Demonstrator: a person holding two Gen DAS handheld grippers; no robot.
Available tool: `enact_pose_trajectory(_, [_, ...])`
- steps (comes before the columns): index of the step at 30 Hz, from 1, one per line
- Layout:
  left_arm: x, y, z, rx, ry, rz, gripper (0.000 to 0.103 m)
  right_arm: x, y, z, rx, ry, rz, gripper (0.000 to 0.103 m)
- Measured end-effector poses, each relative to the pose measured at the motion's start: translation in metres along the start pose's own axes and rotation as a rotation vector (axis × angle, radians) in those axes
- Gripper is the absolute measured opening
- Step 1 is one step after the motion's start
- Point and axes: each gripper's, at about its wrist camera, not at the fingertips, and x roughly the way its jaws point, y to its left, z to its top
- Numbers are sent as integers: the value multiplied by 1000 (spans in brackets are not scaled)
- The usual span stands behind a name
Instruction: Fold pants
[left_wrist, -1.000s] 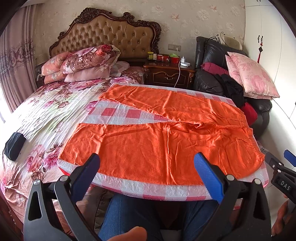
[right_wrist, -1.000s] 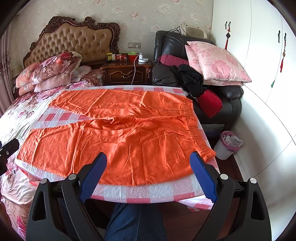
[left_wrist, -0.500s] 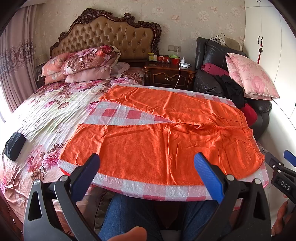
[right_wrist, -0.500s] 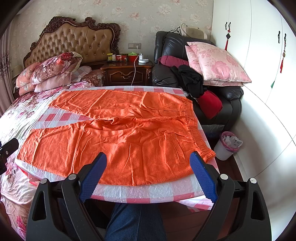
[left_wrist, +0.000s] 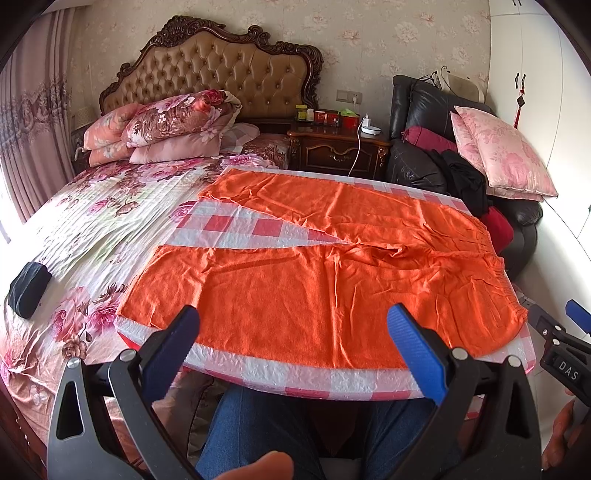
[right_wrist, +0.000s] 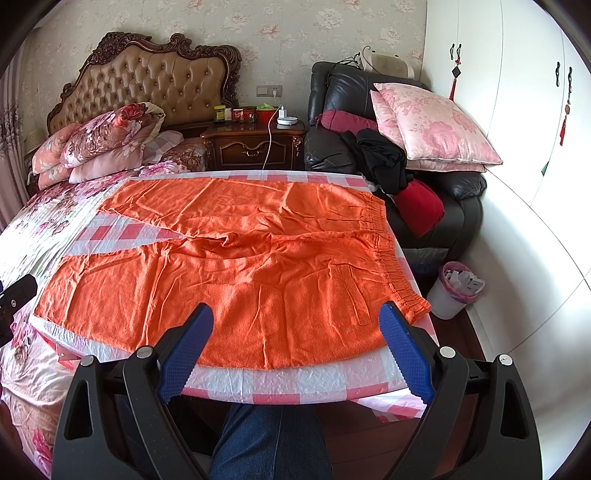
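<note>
Orange pants lie flat and spread on a pink-and-white checked board, legs pointing left, elastic waistband at the right; they also show in the right wrist view. My left gripper is open and empty, held above the board's near edge before the near leg. My right gripper is open and empty, held above the near edge before the seat and waistband corner. The right gripper's tip shows at the left wrist view's right edge.
The board rests on a floral bed with stacked pillows. A nightstand, a black armchair with cushions and a small waste bin stand at the right. A dark pouch lies left. My legs are below.
</note>
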Motion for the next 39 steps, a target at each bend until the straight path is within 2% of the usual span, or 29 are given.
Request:
enact_pose_trajectory(20, [1,1,-1,3,8,-5,101,5,0,-2,-1,11,-4,88])
enact_pose_trajectory(24, [16,-3,-7,5,43,-25,101,20,-7,-6,11,53,1,88])
enact_pose_trajectory(29, [57,-9,-20,16,115,-57,101,61,-37,-6,57,135,34,88])
enact_pose_trajectory(34, [108,-13,-35,4,190,-113,101,124,-82,35,72,213,46,88])
enact_pose_trajectory(39, [140,-4,-41,-32,224,-142,101,210,-132,114,22,269,-10,89])
